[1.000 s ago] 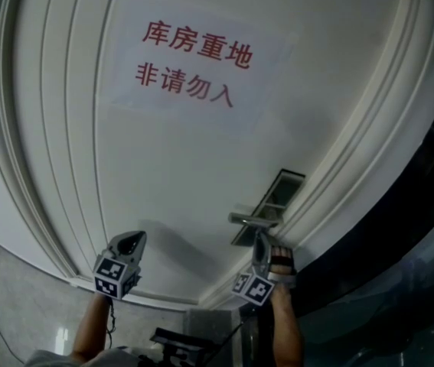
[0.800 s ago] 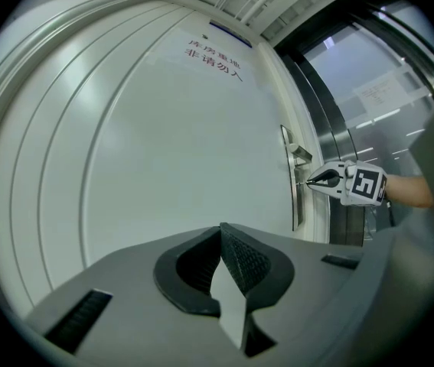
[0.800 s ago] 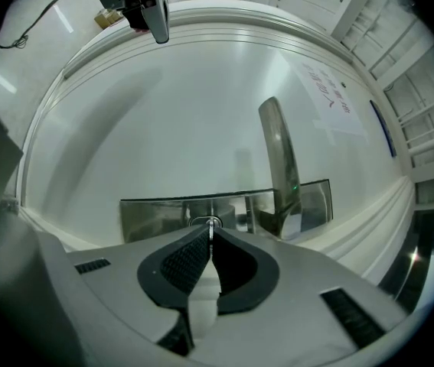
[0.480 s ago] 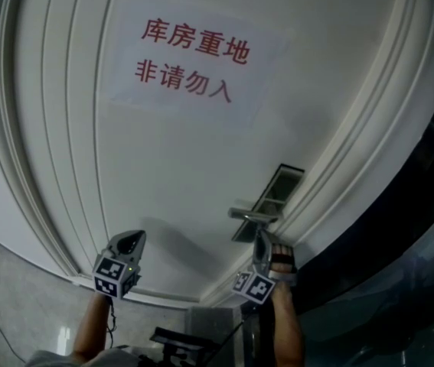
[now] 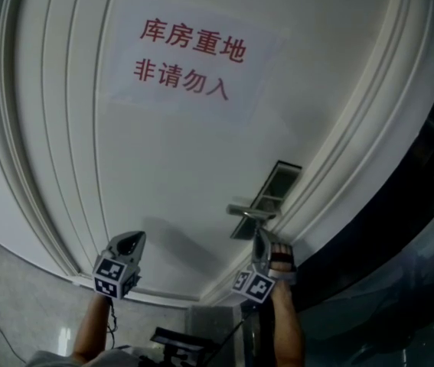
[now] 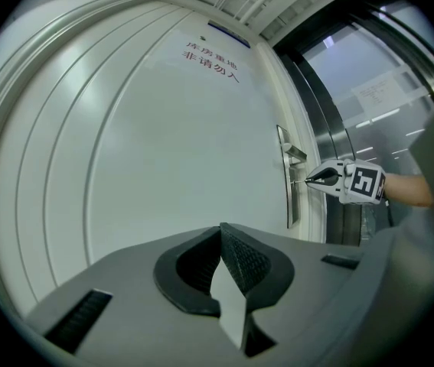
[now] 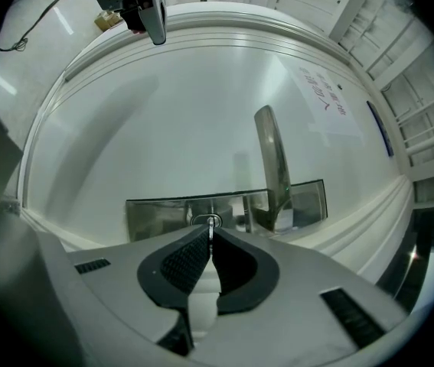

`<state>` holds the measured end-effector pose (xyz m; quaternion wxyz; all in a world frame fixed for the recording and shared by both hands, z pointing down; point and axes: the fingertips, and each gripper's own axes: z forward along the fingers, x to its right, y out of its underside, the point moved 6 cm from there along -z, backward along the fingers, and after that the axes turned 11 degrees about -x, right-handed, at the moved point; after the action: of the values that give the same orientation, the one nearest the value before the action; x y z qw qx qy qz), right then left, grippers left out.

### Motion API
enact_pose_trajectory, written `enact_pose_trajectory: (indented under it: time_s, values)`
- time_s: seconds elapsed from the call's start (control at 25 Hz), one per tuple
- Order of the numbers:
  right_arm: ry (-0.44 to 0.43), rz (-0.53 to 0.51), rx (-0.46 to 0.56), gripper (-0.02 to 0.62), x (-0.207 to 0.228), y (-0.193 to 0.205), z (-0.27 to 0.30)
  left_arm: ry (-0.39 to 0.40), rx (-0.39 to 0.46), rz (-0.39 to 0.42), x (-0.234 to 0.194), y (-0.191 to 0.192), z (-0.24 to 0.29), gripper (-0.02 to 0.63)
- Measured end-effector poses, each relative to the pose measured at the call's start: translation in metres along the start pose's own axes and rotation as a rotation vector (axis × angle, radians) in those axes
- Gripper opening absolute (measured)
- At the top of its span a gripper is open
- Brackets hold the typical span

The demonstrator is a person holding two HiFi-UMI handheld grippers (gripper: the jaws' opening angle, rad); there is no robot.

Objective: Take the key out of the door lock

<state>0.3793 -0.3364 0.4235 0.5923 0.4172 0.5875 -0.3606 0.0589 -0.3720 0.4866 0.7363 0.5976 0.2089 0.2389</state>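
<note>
Right gripper view: right gripper (image 7: 210, 232) is seen with its jaws pressed together on the thin metal key (image 7: 210, 222), which is still seated in the cylinder of the lock plate (image 7: 163, 211). The lever handle (image 7: 272, 167) is noted just beside, untouched.

Left gripper view: left gripper (image 6: 221, 232) is held well apart from the lock, jaws closed on nothing, aimed at the white door (image 6: 163, 144).

Change over the last second: almost none is recorded. Both grippers are found in the same places against the door, and the key is not seen any further out of the lock. Judgement: the pinch is made but the withdrawal is not begun; a straight pull away from the plate is what is left.

Writing: a paper notice (image 5: 190, 60) is taped to the door, printed in red, 库房重地 / 非请勿入. No brand is legible on the lock.
</note>
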Motion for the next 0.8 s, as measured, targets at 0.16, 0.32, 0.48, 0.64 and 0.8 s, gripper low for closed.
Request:
enact_pose_trajectory:
  time_s: [0.16,0.32,0.48,0.64,0.8]
  values:
    - [-0.004,-0.003,-0.002,0.021,0.0,0.001,-0.003,0.008,0.001,0.003,0.003,-0.001,0.0,0.009]
    - [0.001,-0.013,-0.003,0.021,0.0,0.002,-0.004,0.018,0.002,0.003,0.005,0.0,0.001,0.009]
    - [0.003,-0.022,-0.007,0.021,0.001,0.003,-0.008,0.022,0.002,0.004,0.006,0.0,0.0,0.009]
    - [0.002,-0.016,-0.007,0.021,0.001,0.002,-0.014,0.023,0.001,0.007,0.006,0.0,-0.002,0.009]
    - [-0.005,0.035,-0.011,0.021,0.004,0.003,-0.027,0.039,0.003,0.013,0.007,0.0,-0.003,0.009]
